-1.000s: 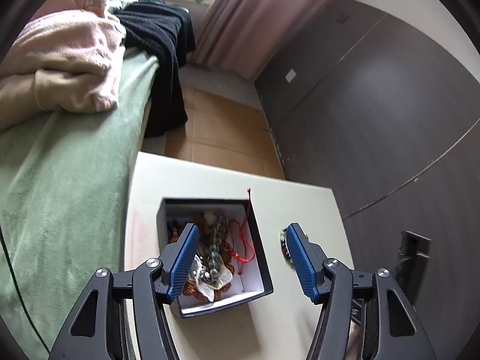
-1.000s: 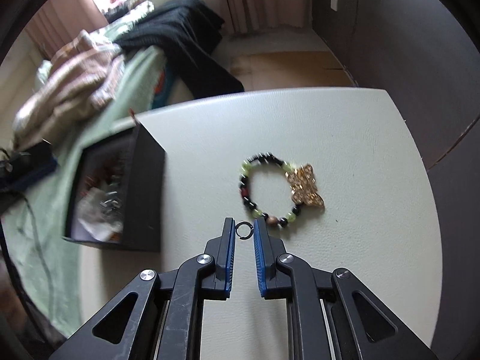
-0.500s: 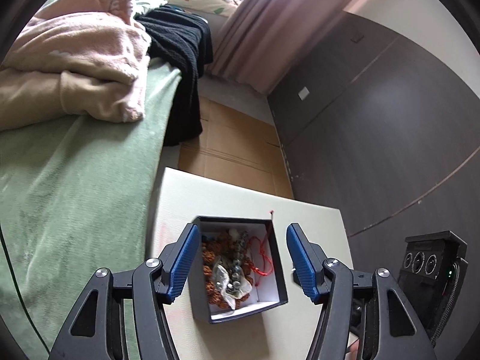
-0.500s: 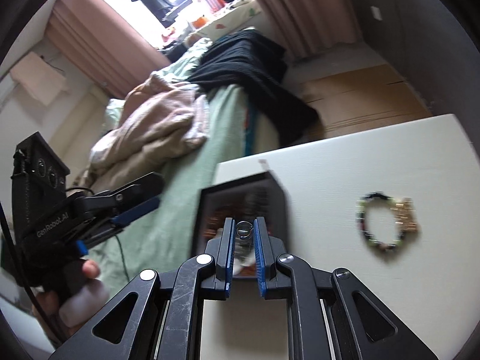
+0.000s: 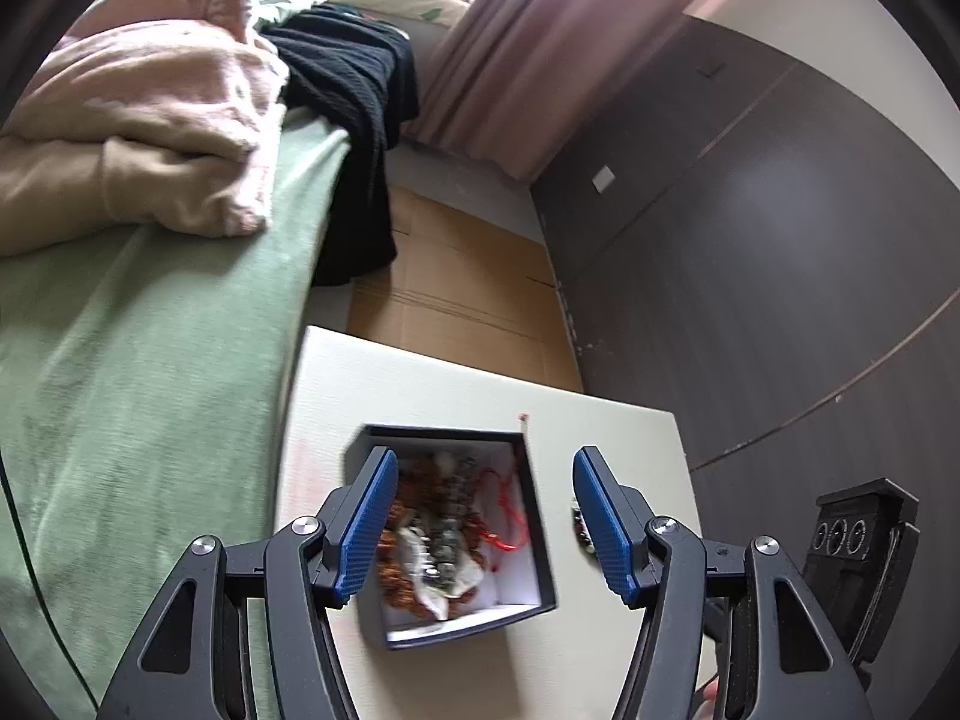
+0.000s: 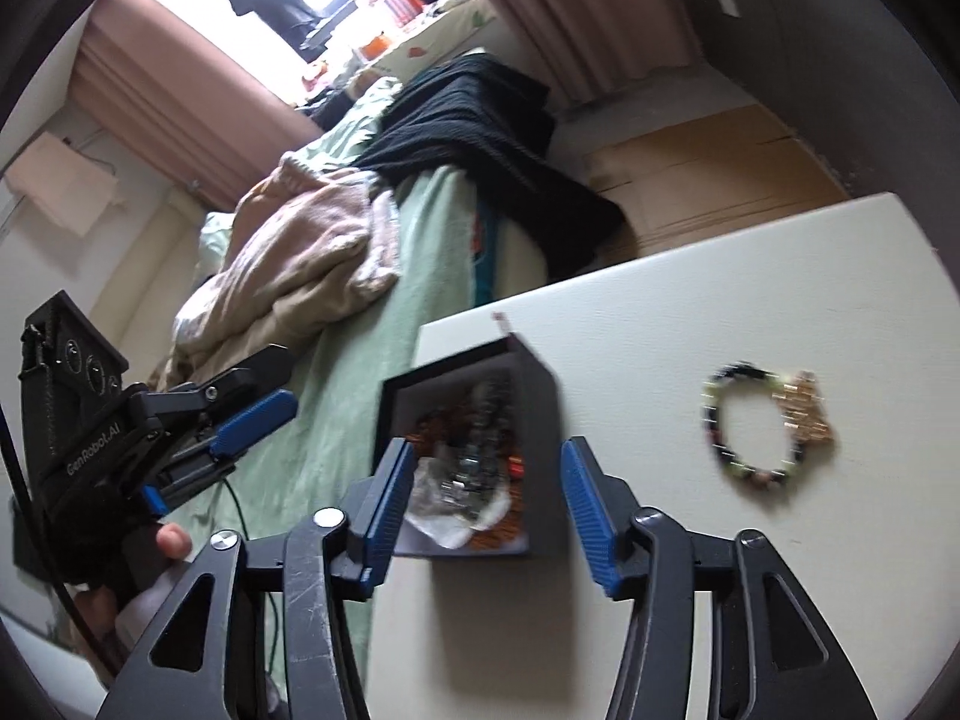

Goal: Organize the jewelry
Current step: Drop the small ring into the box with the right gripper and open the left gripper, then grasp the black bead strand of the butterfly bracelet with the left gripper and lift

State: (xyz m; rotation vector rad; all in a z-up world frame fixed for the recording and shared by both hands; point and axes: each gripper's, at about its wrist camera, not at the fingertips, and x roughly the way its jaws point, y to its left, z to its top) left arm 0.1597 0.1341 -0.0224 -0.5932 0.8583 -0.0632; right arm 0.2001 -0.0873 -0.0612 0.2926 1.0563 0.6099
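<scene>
Box (image 6: 543,414) sits on the table (image 6: 750,600) near its bed-side edge, jewelry heap (image 5: 444,534) inside it. Bracelet (image 6: 765,429) lies on the table well apart from the box, toward the wardrobe-side edge (only 1 piece outside). Bed (image 5: 138,372) runs beside the table, blanket (image 5: 138,138) on top.

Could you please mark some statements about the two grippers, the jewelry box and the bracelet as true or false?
1. The right gripper is open with nothing between its blue pads. True.
2. The beaded bracelet with the gold charm lies inside the black square box. False: it lies on the white tabletop, apart from the black square box.
3. The box holds a tangle of jewelry. True.
4. The left gripper is clamped shut on a red cord. False: it is open and holds nothing; the red cord is in the box.
5. A black knitted garment hangs over the edge of the green bed. True.
</scene>
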